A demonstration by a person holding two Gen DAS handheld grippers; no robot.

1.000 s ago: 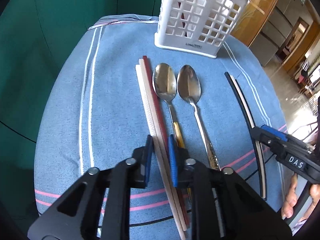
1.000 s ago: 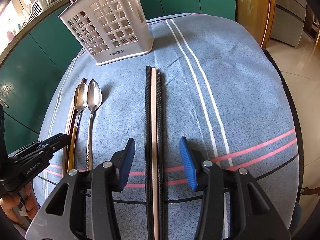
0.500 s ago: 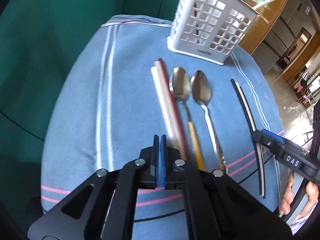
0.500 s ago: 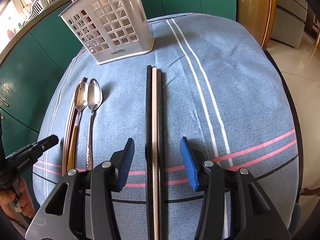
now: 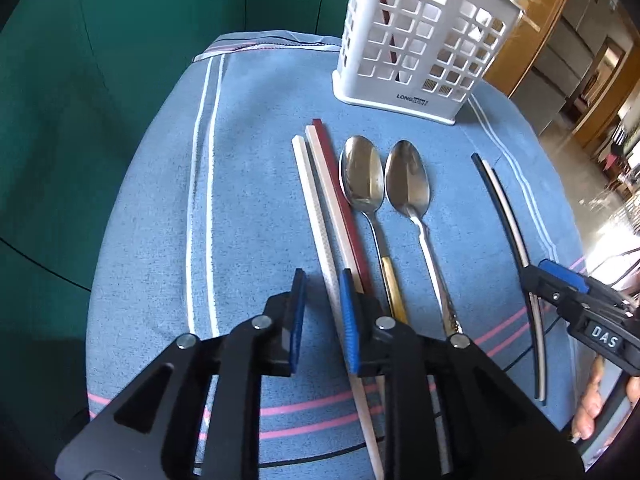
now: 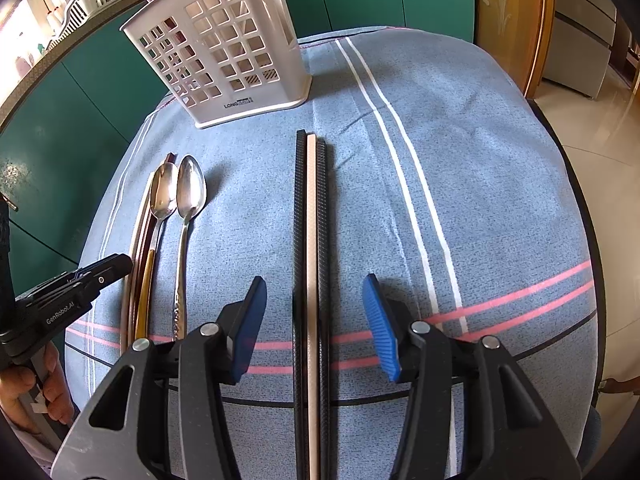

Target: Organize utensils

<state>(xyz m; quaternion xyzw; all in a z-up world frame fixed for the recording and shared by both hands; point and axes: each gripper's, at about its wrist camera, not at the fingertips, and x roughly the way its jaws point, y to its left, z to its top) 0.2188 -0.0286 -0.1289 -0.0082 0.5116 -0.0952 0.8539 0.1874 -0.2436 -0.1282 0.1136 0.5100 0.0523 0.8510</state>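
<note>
A white, a beige and a dark red chopstick (image 5: 320, 200) lie side by side on the blue cloth, with two spoons (image 5: 362, 176) (image 5: 408, 184) to their right. My left gripper (image 5: 323, 320) hovers over their near ends. Its jaws are opening, and the white chopstick runs along the inner face of the right pad (image 5: 349, 320) without being pinched. Two black chopsticks and a beige one (image 6: 310, 220) lie straight ahead of my right gripper (image 6: 316, 324). They pass between its open jaws, which are still widening, and touch neither pad. The white slotted utensil basket (image 5: 424, 40) (image 6: 224, 52) stands at the far end.
The blue striped cloth (image 6: 460, 160) covers a small table whose edges drop off close on all sides. Green cabinet doors stand behind it and a wooden door at the right. Each gripper shows in the other's view (image 5: 560, 284) (image 6: 100, 272), held by a hand.
Half a second ago the left jaws were closed empty just left of the light chopsticks. They have since parted beside the white one. The right gripper has stayed put.
</note>
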